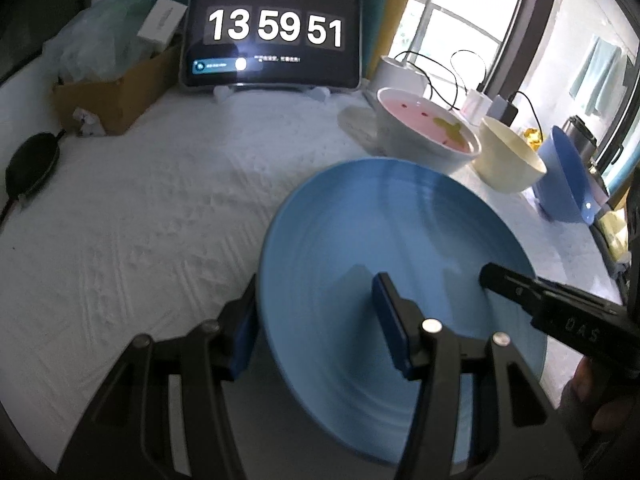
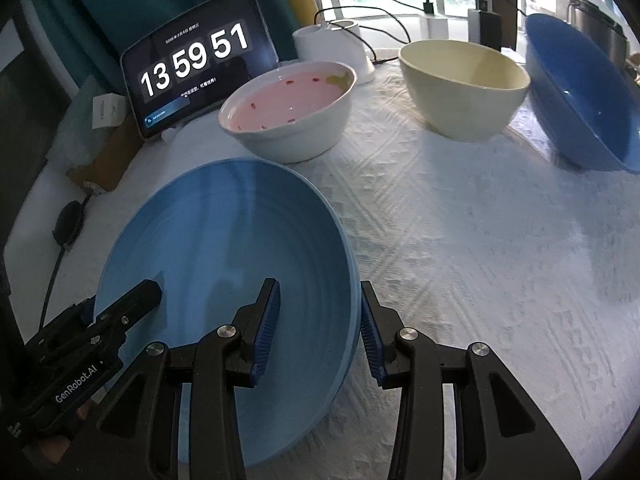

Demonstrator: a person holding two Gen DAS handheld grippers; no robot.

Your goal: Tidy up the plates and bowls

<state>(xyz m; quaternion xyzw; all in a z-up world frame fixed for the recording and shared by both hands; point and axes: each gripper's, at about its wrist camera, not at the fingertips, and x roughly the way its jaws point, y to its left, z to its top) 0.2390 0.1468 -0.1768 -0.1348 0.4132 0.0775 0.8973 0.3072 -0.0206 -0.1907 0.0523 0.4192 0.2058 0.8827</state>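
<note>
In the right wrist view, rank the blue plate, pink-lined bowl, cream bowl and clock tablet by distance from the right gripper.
1. Blue plate, its rim between the right gripper fingers.
2. Pink-lined bowl, ahead, slightly left.
3. Cream bowl, ahead right.
4. Clock tablet, far left.

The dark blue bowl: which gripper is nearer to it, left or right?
Right. The right gripper grips the light blue plate's rim on the side facing the dark blue bowl; the left gripper holds the opposite rim.

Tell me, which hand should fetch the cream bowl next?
Probably the right. The right gripper straddles the blue plate's rim on the side facing the cream bowl, with bare cloth between. The left gripper sits at the plate's far rim.
</note>
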